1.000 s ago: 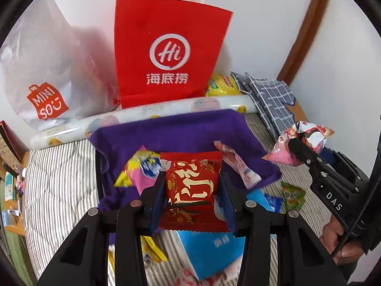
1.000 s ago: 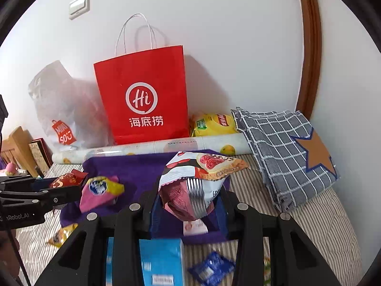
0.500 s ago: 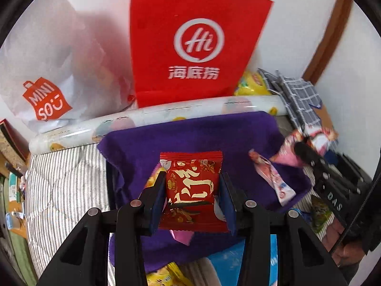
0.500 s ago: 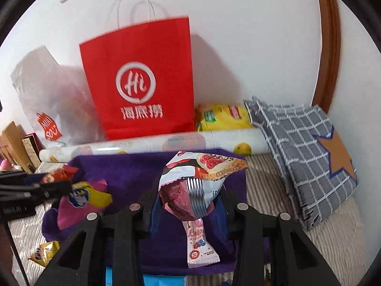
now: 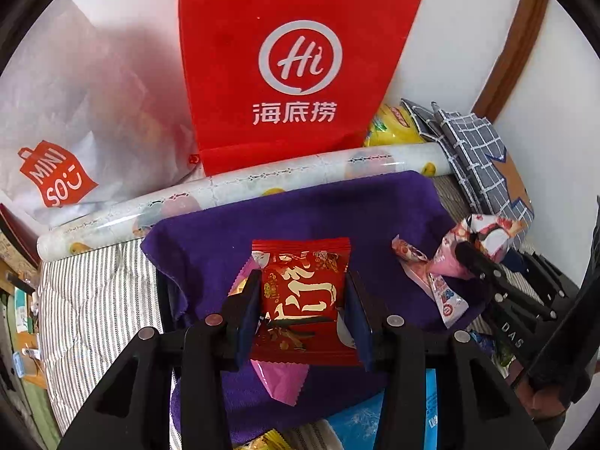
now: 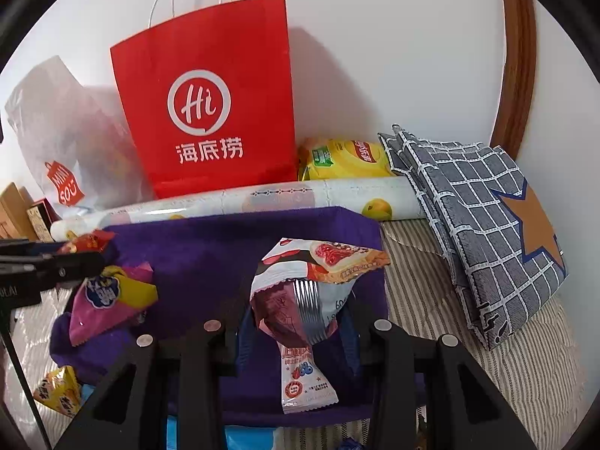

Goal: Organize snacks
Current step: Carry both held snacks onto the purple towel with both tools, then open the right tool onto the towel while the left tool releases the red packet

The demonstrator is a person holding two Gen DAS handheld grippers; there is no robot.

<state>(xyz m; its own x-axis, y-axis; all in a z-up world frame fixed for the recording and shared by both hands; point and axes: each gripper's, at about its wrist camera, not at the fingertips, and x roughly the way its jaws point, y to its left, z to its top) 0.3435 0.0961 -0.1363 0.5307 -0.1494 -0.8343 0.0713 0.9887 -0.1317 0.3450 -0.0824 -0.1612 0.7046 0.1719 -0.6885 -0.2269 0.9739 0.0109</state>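
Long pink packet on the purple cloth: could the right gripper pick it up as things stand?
Probably not: the right gripper is shut on a pastry packet, though the long pink packet lies uncovered just below.

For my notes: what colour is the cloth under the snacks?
Purple cloth; clearest in the right wrist view.

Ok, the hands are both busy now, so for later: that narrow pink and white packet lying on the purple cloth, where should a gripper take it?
Take the narrow packet across its middle, from above. It lies flat on the purple cloth, long and slim, so its two long edges are free for the fingers. Its crimped ends would probably bend.
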